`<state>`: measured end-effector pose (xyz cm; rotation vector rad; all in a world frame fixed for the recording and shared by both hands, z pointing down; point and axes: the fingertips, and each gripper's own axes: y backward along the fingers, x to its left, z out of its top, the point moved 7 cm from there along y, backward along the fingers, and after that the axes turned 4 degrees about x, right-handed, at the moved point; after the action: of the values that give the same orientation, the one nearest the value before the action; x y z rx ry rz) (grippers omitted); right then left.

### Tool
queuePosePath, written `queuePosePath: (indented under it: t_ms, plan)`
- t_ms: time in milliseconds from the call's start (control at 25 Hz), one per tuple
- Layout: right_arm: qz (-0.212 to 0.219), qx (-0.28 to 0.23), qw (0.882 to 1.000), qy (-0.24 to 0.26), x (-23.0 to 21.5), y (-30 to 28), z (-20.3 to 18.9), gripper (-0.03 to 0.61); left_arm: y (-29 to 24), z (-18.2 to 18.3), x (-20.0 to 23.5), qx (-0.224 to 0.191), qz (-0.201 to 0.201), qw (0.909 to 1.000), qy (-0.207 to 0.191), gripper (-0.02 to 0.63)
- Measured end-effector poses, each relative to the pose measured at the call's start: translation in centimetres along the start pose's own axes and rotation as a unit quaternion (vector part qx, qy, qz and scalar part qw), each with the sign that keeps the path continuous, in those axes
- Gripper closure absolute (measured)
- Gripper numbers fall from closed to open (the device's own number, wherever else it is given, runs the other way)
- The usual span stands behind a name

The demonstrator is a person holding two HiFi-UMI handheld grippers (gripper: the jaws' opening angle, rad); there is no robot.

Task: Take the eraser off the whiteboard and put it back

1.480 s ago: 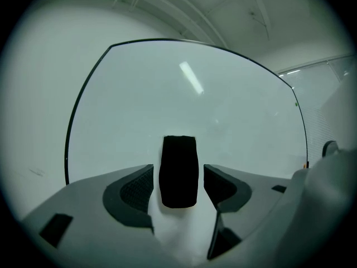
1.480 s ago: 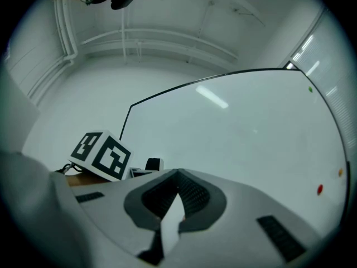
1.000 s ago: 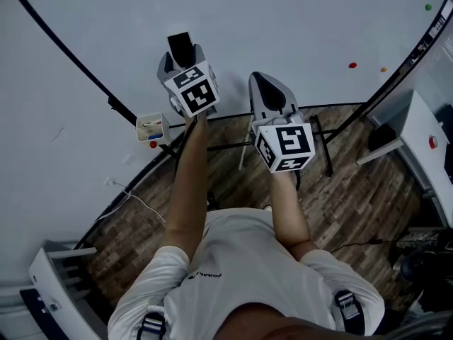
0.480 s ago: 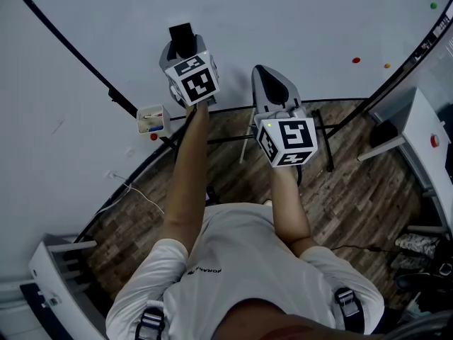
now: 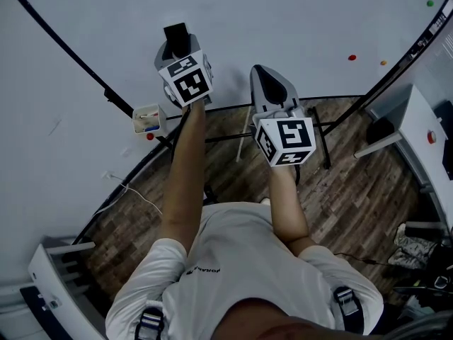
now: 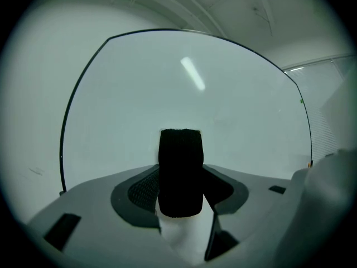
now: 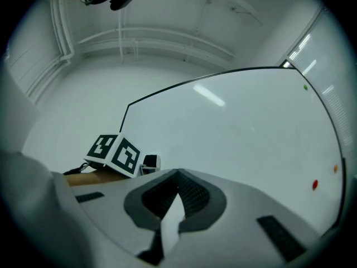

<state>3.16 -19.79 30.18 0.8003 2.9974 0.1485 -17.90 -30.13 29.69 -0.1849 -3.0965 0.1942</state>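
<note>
The black eraser (image 5: 177,34) stands on end against the whiteboard (image 5: 297,20). My left gripper (image 5: 177,46) points level at the board with the eraser (image 6: 180,172) between its jaws. The jaws have just been closing, and both pads now lie against the eraser's sides with no gap showing. My right gripper (image 5: 264,83) hangs beside it to the right, a little back from the board. Its jaws (image 7: 178,177) meet at the tip with nothing in them. The right gripper view also shows the left gripper's marker cube (image 7: 114,152).
A small marker tray (image 5: 148,119) hangs on the board's lower frame, left of my left gripper. Red (image 5: 352,57), orange (image 5: 383,63) and green (image 5: 429,3) magnets dot the board's right side. The stand's legs (image 5: 322,144) and a white desk (image 5: 410,129) stand below on the wood floor.
Both grippers keep their places at the board; only the head view has shifted slightly. The eraser stays against the whiteboard between the left jaws.
</note>
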Motion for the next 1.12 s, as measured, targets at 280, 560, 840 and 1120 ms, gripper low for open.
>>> queuePosePath:
  t_ms: [280, 560, 840, 1120]
  plan:
    - [0.000, 0.003, 1.000, 0.001, 0.1, 0.1, 0.0, 0.565, 1.7, 0.0, -0.1, -0.009, -0.008, 0.9999, 0.005, 0.390]
    - [0.003, 0.004, 1.000, 0.000, 0.4, 0.0, -0.1, 0.565, 3.1, 0.0, -0.4, -0.023, -0.018, 0.9996, 0.003, 0.390]
    - [-0.002, 0.005, 1.000, -0.003, 0.4, 0.2, 0.1, 0.565, 4.6, 0.0, -0.9, -0.033, -0.030, 0.9990, 0.006, 0.390]
    - [-0.007, 0.005, 1.000, 0.000, 0.6, 0.0, 0.1, 0.565, 5.6, -0.2, -0.8, -0.040, -0.030, 0.9987, 0.006, 0.390]
